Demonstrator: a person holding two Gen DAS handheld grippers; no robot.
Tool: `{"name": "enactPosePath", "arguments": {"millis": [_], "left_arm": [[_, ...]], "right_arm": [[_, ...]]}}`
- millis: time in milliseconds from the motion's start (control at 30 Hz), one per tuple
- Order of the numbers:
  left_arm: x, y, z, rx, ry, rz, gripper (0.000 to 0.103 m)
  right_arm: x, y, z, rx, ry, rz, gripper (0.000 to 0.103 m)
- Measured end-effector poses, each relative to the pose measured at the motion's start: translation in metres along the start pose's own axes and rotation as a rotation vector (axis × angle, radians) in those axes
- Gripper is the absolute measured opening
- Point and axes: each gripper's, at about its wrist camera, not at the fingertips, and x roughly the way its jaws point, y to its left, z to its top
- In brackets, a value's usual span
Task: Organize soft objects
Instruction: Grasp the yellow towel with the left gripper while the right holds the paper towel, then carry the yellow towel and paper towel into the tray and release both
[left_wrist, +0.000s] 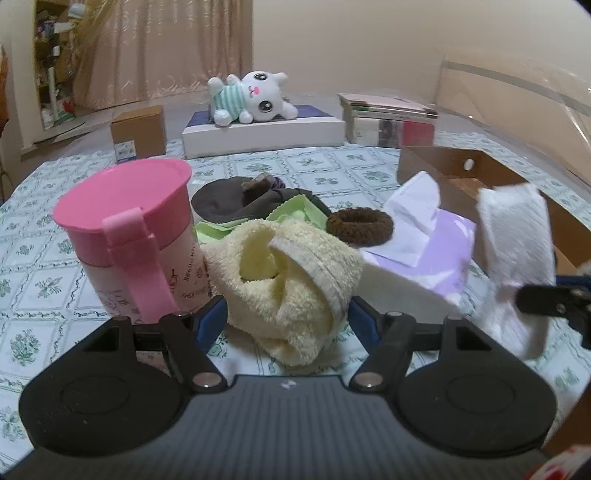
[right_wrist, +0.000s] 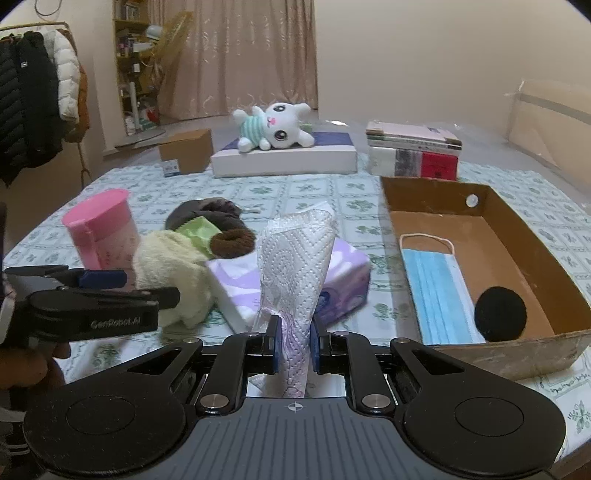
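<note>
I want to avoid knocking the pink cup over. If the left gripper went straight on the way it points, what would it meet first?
Most likely the yellow towel, which already lies between the open left gripper fingers. The pink cup stands just left of that line, though depth is unclear.

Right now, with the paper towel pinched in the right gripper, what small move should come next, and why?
Probably carry the paper towel rightward over the cardboard box and let go there. The right gripper is shut on it, lifted clear of the tissue pack, and the box already holds a face mask and a black pad.
</note>
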Motion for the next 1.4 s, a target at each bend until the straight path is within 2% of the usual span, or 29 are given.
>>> {"name": "enactPosePath", "arguments": {"millis": [167,300,367,467,767,1100,1400], "left_arm": [[0.016,0.0,-0.001,-0.025,0.012,0.024,0.065],[0.023,-0.001,0.0,-0.031,0.017,0.043,0.043],[0.023,0.0,0.001,-0.028,0.015,0.048,0.026],[0.017,0.0,-0.001,-0.038,0.015,0.046,0.018],[-0.034,0.005,-0.018,-0.062,0.022,0.015,0.015],[-0.097,0.001,-0.035,-0.026,0.012,-0.026,0.014],[-0.127,0.004,-0.026,-0.037,-0.033,-0.053,0.014]], "right_arm": [[0.007,-0.009,-0.001,0.011,0.013,-0.001,0.015],[0.01,-0.014,-0.002,0.018,0.019,0.0,0.015],[0.01,-0.014,-0.003,0.02,0.019,0.002,0.015],[0.009,-0.014,-0.002,0.021,0.015,0.003,0.015],[-0.009,-0.01,-0.006,0.027,-0.004,0.003,0.015],[-0.034,-0.002,-0.012,0.027,-0.028,0.006,0.015],[-0.051,-0.001,-0.013,0.037,-0.049,-0.002,0.015]]}}
